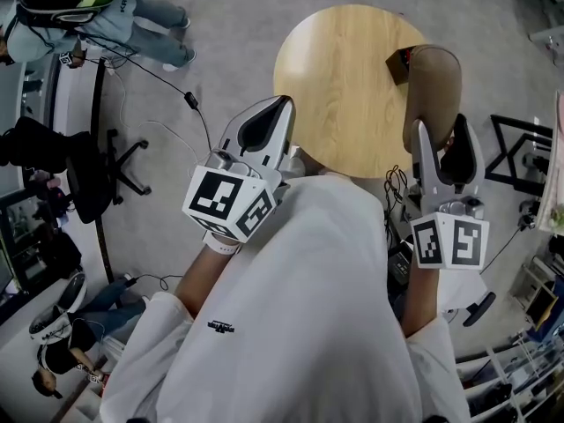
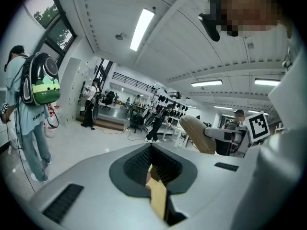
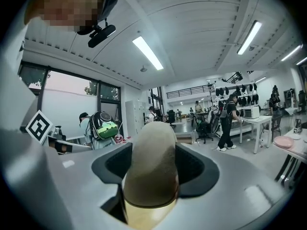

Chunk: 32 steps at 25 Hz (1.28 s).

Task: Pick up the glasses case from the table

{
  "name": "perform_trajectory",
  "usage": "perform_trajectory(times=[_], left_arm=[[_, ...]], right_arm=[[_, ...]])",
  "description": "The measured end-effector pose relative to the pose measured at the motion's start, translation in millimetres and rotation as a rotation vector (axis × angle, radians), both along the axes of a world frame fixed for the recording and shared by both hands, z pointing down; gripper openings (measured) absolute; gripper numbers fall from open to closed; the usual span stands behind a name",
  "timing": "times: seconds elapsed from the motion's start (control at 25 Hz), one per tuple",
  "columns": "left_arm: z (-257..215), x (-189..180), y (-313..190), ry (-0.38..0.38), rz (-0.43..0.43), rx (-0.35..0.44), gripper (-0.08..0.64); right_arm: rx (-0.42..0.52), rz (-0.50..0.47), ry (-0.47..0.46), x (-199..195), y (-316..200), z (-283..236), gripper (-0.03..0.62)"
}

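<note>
Glasses case (image 1: 432, 86) upright between jaws of right claw (image 1: 441, 136), off the table (image 1: 339, 77).

Bright even light from ceiling strips (image 2: 143, 28), soft shadows, fisheye bending, dark corners

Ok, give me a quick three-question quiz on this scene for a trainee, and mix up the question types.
1. True or false: the glasses case lies flat on the table.
2. What do the jaws of the left gripper hold? A) the glasses case B) nothing, they are together C) a cable
3. Fill in: the glasses case stands between the jaws of the ___ gripper.

Key
1. False: it is held up in the air, off the table.
2. B
3. Right: the right gripper is shut on it.
</note>
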<state>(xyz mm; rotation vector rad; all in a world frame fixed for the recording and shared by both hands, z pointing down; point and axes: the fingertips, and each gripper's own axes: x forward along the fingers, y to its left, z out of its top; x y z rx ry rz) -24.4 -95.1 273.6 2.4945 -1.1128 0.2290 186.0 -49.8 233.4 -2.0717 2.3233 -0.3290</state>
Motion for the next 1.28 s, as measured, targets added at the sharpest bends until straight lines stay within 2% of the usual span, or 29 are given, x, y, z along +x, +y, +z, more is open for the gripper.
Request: perform_trajectory(times=[0.72,1.28], left_arm=[[1,-6,12,0.002,0.001,-0.007,0.008],[-3,5,20,0.007,0.031,0.0,0.008]], right_arm=[[-0.007,-0.016,-0.007,-10,10,-1,0.295],[-0.007,-0.007,-0.014,-7,21,-4,0.295]])
